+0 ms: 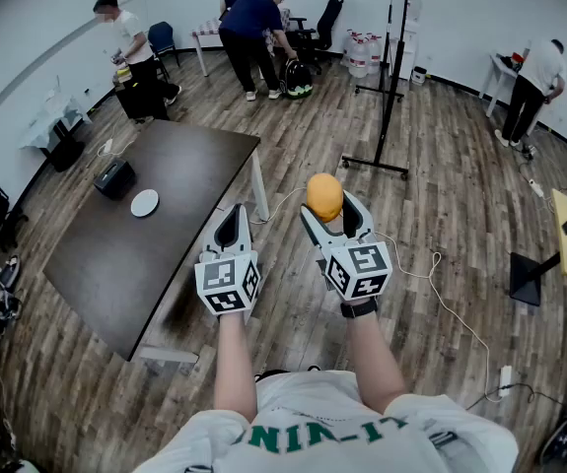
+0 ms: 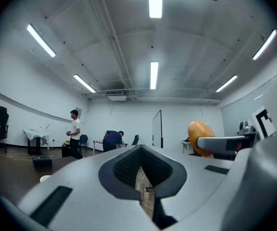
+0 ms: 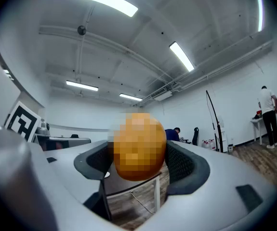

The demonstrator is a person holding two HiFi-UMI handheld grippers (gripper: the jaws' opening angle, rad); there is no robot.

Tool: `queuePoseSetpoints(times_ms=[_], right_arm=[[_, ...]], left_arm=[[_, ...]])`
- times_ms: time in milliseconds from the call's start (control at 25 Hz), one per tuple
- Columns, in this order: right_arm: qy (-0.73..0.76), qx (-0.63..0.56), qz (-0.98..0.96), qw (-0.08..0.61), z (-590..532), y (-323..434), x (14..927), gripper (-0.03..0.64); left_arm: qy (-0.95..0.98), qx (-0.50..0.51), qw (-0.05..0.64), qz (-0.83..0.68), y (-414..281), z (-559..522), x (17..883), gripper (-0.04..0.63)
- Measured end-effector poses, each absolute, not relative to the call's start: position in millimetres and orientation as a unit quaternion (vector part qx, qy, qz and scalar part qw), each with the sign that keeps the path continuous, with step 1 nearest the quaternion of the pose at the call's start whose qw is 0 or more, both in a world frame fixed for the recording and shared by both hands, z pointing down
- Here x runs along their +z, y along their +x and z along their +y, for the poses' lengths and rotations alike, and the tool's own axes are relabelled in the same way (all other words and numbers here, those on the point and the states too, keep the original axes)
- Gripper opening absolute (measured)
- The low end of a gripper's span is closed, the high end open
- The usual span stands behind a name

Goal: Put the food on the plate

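While the food point(image 1: 324, 196), a round orange item, is clamped in the right gripper point(image 1: 330, 215) at the centre of the head view, it is held in the air above the floor point(image 1: 441, 195), well apart from the table point(image 1: 175, 264). The jaws stand wide and press on both sides of the food. The left gripper point(image 1: 232, 227), just beside it on the left, has its jaws together with nothing in them. The plate point(image 1: 144, 203), white and bare, lies on the table at centre left, near a black box point(image 1: 113, 177).

Step in hand, as judged: carrying; placing is not yet done. The next move calls for travel left and forward until the food is over the plate, then lowering before release.

No brand can be read. Green lettering on the shirt point(image 1: 313, 432) at the bottom edge is cut off. The grippers carry only square markers.
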State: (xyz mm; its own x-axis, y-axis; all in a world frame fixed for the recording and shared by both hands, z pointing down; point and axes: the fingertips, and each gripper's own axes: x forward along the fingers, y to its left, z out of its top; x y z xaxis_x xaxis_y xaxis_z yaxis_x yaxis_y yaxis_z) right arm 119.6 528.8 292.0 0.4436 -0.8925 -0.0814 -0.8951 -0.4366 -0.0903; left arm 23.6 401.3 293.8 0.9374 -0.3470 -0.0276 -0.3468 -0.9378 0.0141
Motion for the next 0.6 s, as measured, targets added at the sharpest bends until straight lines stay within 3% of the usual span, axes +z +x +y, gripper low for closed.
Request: queuePoseSetpoints(times_ms=[600], right_arm=[[-0.793, -0.035, 0.6, 0.098, 451, 112, 326, 0.344]], left_arm=[[0.978, 0.012, 0.021, -0.209, 30, 341, 328, 0.012]])
